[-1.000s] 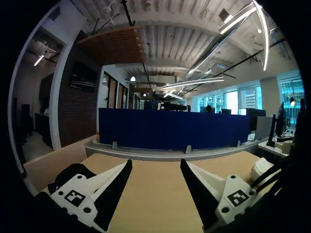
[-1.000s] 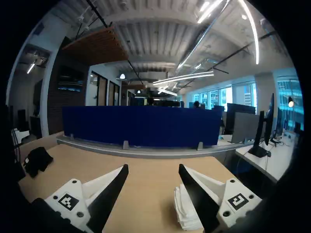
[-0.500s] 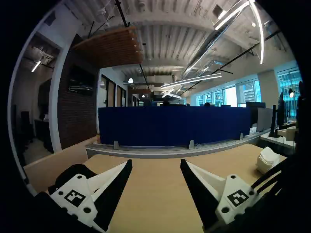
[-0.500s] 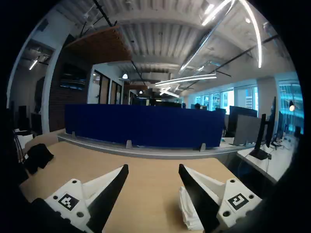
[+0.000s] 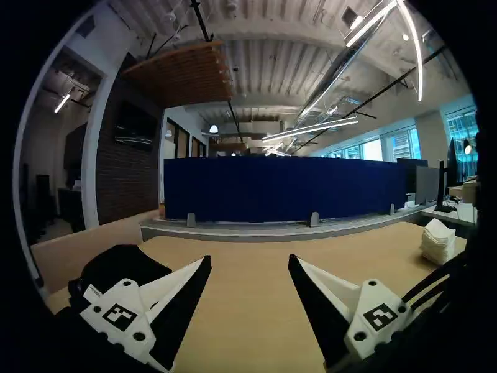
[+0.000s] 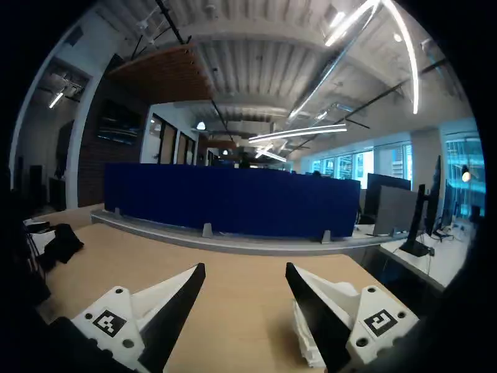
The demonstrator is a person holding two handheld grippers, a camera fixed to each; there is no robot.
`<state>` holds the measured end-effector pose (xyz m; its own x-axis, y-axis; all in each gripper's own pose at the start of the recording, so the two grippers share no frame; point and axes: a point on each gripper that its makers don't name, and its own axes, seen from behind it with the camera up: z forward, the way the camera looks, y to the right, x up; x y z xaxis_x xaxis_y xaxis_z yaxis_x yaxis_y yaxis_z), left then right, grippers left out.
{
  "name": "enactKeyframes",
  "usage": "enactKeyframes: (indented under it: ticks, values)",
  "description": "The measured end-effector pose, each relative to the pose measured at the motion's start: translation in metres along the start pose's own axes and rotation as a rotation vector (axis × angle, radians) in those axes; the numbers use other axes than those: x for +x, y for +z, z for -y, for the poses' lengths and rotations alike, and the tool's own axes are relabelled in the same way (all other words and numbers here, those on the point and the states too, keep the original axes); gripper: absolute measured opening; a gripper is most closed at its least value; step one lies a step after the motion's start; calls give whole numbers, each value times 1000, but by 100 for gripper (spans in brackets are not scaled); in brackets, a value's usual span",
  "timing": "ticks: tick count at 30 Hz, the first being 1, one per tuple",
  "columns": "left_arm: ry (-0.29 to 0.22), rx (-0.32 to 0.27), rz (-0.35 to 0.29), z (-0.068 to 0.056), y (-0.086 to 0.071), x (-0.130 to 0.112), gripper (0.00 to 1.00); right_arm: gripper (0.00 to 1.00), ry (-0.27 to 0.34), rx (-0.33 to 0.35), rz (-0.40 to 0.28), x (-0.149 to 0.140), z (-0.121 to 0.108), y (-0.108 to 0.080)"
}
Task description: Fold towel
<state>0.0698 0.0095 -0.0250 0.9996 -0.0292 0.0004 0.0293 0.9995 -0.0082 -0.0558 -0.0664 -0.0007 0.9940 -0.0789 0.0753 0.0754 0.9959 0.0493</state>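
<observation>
Looking for the towel, we find white towels [image 5: 438, 241] piled in a neat stack toward the right side of the desk [image 5: 248, 311]. In the right gripper view they lie just behind one finger of the right claw [image 6: 245, 266], partly hidden by it. A black cloth [image 5: 118, 264] sits crumpled at the left, close by the left claw [image 5: 248, 258]. Which piece we are meant to fold, we cannot tell. We judge the risk to lie at the stack: a low claw pushing in could shove it toward the desk's edge, or pinch several layers at once. Both claws are released and empty, fingers spread wide. We hold them low and about level over the bare wood, pointing across the desk at the blue divider [image 5: 279, 186].
</observation>
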Motion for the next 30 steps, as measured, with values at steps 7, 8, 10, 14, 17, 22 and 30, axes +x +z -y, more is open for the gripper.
enactKeyframes:
  ticks: [7,8,10,14,17,22,30]
  values:
    - [-14,1,-2,1,5,-25,92,100,-20,-4,-10,-6,0,4]
    - [-12,0,-1,0,6,-29,92,100,-22,-4,-12,-6,0,5]
    - [-12,-2,2,-1,8,-35,92,100,-25,-6,-14,-7,-1,6]
    - [-13,-3,6,-4,11,-45,92,100,-26,-5,-18,-9,-1,9]
    - [-9,-3,5,-6,12,-50,92,100,-29,0,-21,-11,-1,11]
    - [-5,-3,1,-6,17,-55,92,100,-42,5,-21,-13,1,15]
    - [13,-9,0,-7,23,-62,92,100,-45,-4,-28,-13,-4,19]
